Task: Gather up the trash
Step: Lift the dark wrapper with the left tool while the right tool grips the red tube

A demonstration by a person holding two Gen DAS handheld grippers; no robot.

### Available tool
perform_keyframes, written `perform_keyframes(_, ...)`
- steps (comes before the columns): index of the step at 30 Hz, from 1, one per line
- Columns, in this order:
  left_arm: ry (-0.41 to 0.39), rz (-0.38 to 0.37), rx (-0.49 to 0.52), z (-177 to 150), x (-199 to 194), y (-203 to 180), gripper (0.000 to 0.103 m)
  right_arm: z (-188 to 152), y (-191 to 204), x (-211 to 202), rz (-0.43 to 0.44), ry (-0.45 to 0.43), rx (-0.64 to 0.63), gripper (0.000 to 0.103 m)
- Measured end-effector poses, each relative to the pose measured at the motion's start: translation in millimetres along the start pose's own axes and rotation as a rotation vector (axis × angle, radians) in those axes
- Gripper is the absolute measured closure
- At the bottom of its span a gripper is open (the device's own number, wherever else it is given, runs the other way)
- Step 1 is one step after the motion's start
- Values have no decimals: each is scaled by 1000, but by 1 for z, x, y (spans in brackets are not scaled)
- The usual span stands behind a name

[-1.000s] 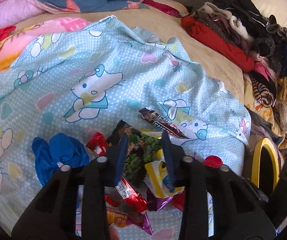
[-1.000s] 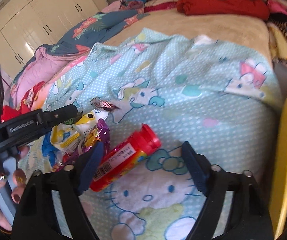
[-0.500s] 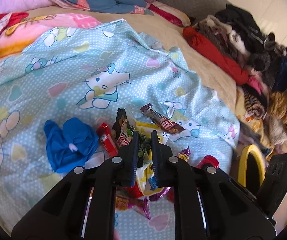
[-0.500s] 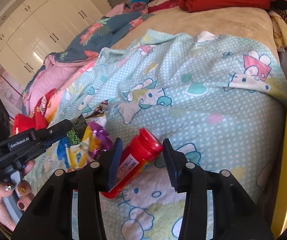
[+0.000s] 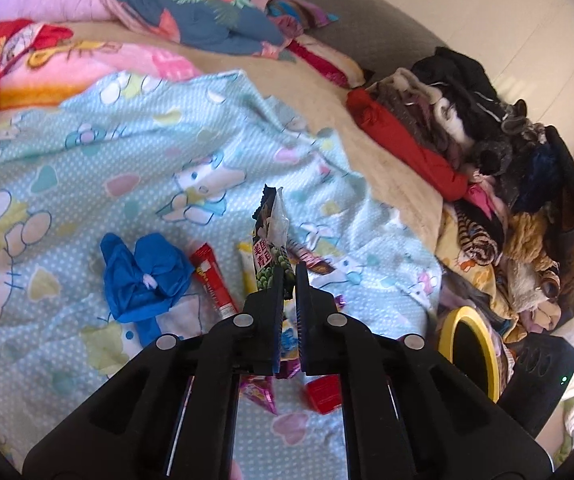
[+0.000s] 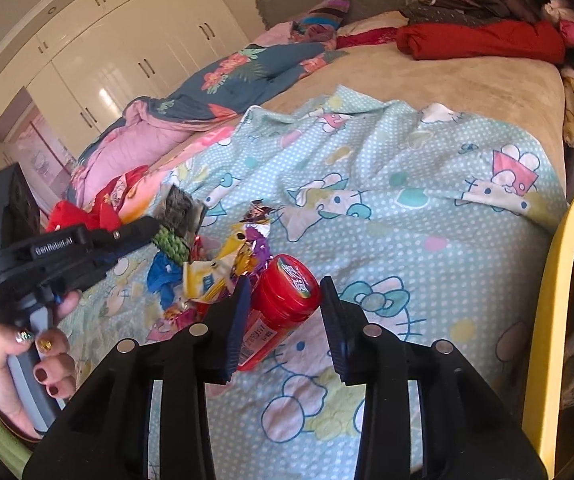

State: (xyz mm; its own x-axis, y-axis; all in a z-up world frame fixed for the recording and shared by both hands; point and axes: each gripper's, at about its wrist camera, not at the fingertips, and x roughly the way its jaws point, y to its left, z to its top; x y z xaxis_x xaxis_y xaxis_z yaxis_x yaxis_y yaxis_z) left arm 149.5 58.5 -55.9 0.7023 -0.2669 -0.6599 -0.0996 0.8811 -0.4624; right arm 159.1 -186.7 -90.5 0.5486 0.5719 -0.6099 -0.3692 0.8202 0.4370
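- The bed's cartoon-cat sheet [image 5: 135,168] spreads out ahead of and beneath both grippers, carrying the litter.
- A heap of clothes [image 5: 499,168] sits well off to the right of the left gripper, along the bed's far side.
- The yellow-rimmed bin [image 6: 547,304] stands just right of the right gripper, beside the bed edge.
- The left gripper [image 5: 290,280] is clamped on a green-pea snack packet [image 5: 271,236], which stands up out of its fingertips, lifted off the sheet.
- The right gripper [image 6: 285,300] has its jaws parted around a red canister [image 6: 287,292]; the left finger looks to be against it, and a gap shows on the right side.
- A crumpled blue glove [image 5: 143,276] lies to the left of the left gripper.
- A small pile of wrappers [image 6: 227,268] lies just left of and ahead of the right gripper, touching the canister.
- A red sachet [image 5: 211,280] lies between the glove and the left gripper.
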Motion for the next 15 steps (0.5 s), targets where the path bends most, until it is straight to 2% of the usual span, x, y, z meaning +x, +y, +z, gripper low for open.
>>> perform_keyframes(15, -67, -16, 108, -4, -28, -40, 101, 11, 12, -38, -10, -98, -65, 71)
